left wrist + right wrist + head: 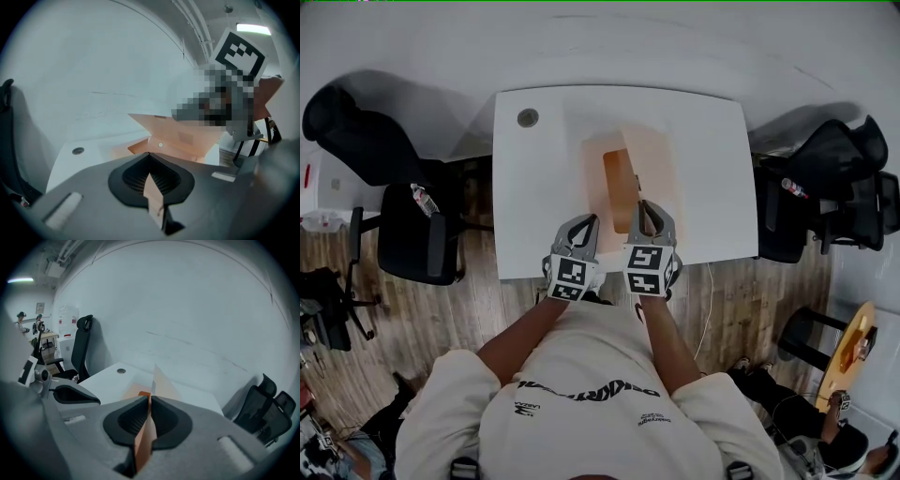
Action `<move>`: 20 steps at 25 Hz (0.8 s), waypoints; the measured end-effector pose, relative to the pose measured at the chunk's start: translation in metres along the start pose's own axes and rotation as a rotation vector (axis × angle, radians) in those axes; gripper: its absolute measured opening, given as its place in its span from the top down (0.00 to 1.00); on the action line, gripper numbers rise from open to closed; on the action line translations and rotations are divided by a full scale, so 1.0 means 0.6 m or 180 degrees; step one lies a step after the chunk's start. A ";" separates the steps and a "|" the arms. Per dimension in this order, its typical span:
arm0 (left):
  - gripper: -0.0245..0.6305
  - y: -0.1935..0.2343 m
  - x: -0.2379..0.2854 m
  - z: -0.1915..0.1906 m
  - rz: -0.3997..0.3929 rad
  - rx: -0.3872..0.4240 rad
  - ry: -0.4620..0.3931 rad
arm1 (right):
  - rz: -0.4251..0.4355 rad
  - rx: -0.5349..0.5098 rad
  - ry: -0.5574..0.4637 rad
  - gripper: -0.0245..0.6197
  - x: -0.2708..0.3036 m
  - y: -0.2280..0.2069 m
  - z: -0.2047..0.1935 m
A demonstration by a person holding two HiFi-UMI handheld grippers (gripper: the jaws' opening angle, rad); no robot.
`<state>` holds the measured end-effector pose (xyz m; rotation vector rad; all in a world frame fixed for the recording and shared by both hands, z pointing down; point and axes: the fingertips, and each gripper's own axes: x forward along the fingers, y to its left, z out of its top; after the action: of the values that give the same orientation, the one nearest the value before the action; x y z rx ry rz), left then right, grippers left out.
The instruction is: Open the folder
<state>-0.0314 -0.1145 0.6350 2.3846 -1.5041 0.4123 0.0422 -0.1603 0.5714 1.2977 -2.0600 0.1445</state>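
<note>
My left hand-held gripper (584, 225) and right hand-held gripper (649, 210) each clamp a leaf of the orange folder (645, 169), on a white worktop (539, 178) flanked by black chairs (417, 246).

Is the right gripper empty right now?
No, the right gripper is clamped on an edge of the orange folder, which shows between its jaws.

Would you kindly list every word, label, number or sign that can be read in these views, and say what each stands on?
Nothing can be read for certain.
Shirt: lines of print, upside down and too blurred to quote.
Wall signs: too small to read.
Cubes: square markers only, no letters.
Folder: no print shows.
</note>
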 end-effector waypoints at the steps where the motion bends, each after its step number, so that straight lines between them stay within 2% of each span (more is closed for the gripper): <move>1: 0.96 -0.003 0.004 -0.005 -0.0014 -0.0004 0.0045 | -0.0011 0.0012 -0.0009 0.93 -0.003 -0.006 0.000; 6: 0.97 -0.015 0.029 -0.028 -0.0109 -0.0003 0.0274 | -0.0068 0.0066 -0.0077 0.94 -0.014 -0.031 0.008; 13: 0.97 -0.035 0.065 -0.079 -0.0275 0.0124 0.0681 | -0.0212 0.0133 -0.0153 0.95 -0.028 -0.072 0.015; 16: 0.97 -0.042 0.078 -0.098 -0.0362 0.0073 0.0848 | -0.0263 0.0160 -0.0161 0.95 -0.033 -0.090 0.015; 20: 0.98 -0.045 0.089 -0.110 -0.0408 0.0083 0.0950 | -0.0325 0.0206 -0.0187 0.95 -0.039 -0.112 0.013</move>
<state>0.0094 -0.1213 0.7138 2.2987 -1.2144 0.7238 0.1003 -0.1794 0.5342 1.4593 -2.0479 0.1295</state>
